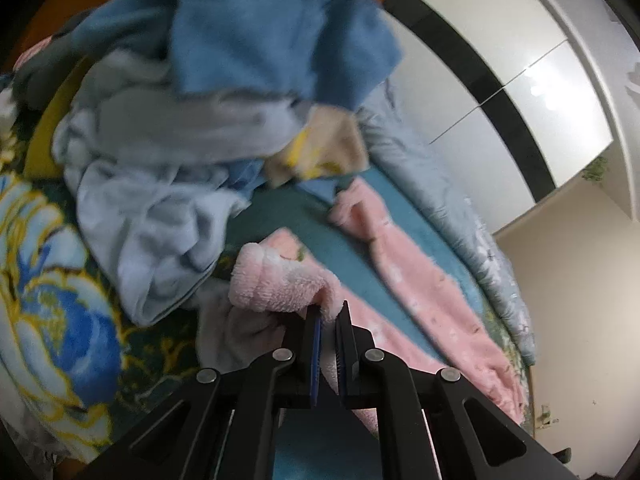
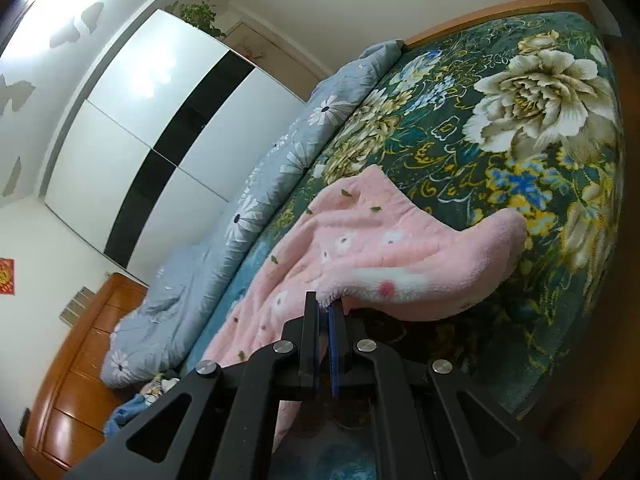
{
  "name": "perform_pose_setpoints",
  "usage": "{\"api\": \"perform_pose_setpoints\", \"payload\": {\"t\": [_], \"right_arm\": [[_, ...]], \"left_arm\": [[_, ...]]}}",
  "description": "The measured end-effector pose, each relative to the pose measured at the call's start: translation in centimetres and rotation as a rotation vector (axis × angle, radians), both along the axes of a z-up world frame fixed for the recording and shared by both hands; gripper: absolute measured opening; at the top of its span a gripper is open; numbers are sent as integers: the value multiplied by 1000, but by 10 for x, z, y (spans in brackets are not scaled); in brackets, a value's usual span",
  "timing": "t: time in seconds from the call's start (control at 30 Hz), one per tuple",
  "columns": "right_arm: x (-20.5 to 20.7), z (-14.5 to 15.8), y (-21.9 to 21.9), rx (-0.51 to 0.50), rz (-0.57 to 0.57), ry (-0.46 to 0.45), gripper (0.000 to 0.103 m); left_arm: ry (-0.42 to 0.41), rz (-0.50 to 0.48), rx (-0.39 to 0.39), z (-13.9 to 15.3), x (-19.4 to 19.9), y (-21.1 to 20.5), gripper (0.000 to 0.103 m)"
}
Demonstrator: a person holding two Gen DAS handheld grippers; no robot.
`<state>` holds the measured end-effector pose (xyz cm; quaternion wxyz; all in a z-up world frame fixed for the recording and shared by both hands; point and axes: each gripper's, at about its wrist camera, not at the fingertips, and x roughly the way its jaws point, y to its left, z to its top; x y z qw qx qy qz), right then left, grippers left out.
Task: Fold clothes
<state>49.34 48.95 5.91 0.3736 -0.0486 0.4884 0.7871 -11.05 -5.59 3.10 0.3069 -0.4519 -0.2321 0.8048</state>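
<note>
A fluffy pink garment (image 1: pixel 420 276) with small flower prints lies spread on the bed. In the left wrist view my left gripper (image 1: pixel 329 312) is shut on one of its edges, and a rolled cuff (image 1: pixel 276 280) bulges just beyond the fingertips. In the right wrist view my right gripper (image 2: pixel 326 306) is shut on another edge of the same pink garment (image 2: pixel 360 240), lifting it so the fleece hangs off the bed surface in a sagging fold toward the right.
A heap of light blue and blue clothes (image 1: pixel 192 128) lies behind the pink garment. The bed carries a dark green flowered blanket (image 2: pixel 500 128) and a grey daisy-print duvet (image 2: pixel 280 168) along the wall side. A white and black wardrobe (image 2: pixel 168 120) and wooden drawers (image 2: pixel 80 360) stand beyond.
</note>
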Motion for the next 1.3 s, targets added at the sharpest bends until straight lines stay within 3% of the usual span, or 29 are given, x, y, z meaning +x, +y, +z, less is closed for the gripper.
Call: {"api": "perform_pose_setpoints", "payload": {"t": [0.13, 0.3, 0.43, 0.57, 0.67, 0.77, 0.87, 0.97, 1.0, 1.07, 1.13, 1.2, 1.23, 1.3], "right_arm": [[-12, 16, 14, 28, 5, -19, 3], [-39, 52, 50, 97, 17, -22, 3], [-85, 84, 105, 150, 36, -75, 3], [-149, 75, 178, 72, 56, -187, 3], [-197, 44, 220, 12, 57, -321, 3], [-220, 1, 245, -73, 60, -387, 3], [-230, -33, 259, -142, 59, -447, 3], [-231, -54, 266, -197, 71, -464, 5], [-231, -55, 265, -201, 84, -455, 6], [-230, -50, 262, -191, 111, -450, 9], [-227, -35, 252, -143, 138, -450, 30], [-216, -16, 235, -84, 161, -409, 45], [-207, -7, 221, -53, 175, -383, 46], [-190, 6, 194, -4, 198, -333, 49]], "left_arm": [[46, -3, 61, 28, -12, 15, 7], [115, -18, 83, 75, -45, 64, 7], [97, -27, -35, 92, -96, 134, 7], [44, -24, -203, 62, -155, 225, 7], [-11, -15, -272, 24, -191, 274, 7], [-61, -7, -354, -9, -209, 301, 7], [-74, -18, -402, -27, -214, 306, 11], [-83, -57, -362, -31, -215, 302, 14], [-86, -72, -346, -31, -214, 300, 16], [-76, -110, -305, -18, -201, 286, 32], [-64, -145, -264, -5, -187, 270, 46], [-34, -99, -238, 1, -167, 244, 58], [-23, -59, -230, 1, -156, 230, 63], [-47, 23, -232, -7, -138, 204, 64]]}}
